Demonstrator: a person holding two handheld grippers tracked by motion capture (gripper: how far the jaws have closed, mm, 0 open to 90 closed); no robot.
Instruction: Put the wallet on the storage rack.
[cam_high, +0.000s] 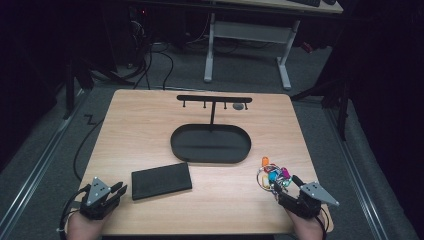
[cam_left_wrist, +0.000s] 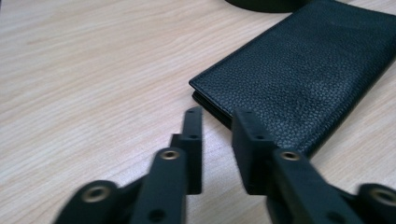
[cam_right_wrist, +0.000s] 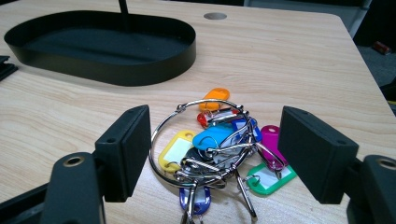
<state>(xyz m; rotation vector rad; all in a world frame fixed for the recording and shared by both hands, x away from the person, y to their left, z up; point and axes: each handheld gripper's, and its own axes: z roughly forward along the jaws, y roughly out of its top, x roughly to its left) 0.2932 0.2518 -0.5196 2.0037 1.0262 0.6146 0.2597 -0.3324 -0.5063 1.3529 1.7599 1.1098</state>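
Observation:
A bunch of coloured key tags on a metal ring (cam_high: 272, 173) lies on the wooden table near the front right. My right gripper (cam_high: 285, 183) stands open just behind it. In the right gripper view the key bunch (cam_right_wrist: 219, 144) lies on the table between the two wide-apart jaws of the right gripper (cam_right_wrist: 217, 119), untouched. A black leather wallet (cam_high: 161, 180) lies flat at the front left. My left gripper (cam_high: 120, 189) rests left of it. In the left gripper view the left gripper (cam_left_wrist: 217, 122) points at the near corner of the wallet (cam_left_wrist: 303, 70), jaws narrowly apart and holding nothing.
A black oval tray (cam_high: 210, 160) sits in the middle of the table, and a T-shaped hook rack (cam_high: 214, 99) rises from its far side. A round grommet (cam_high: 238, 106) is set in the tabletop behind it. A white desk frame (cam_high: 247, 32) stands beyond the table.

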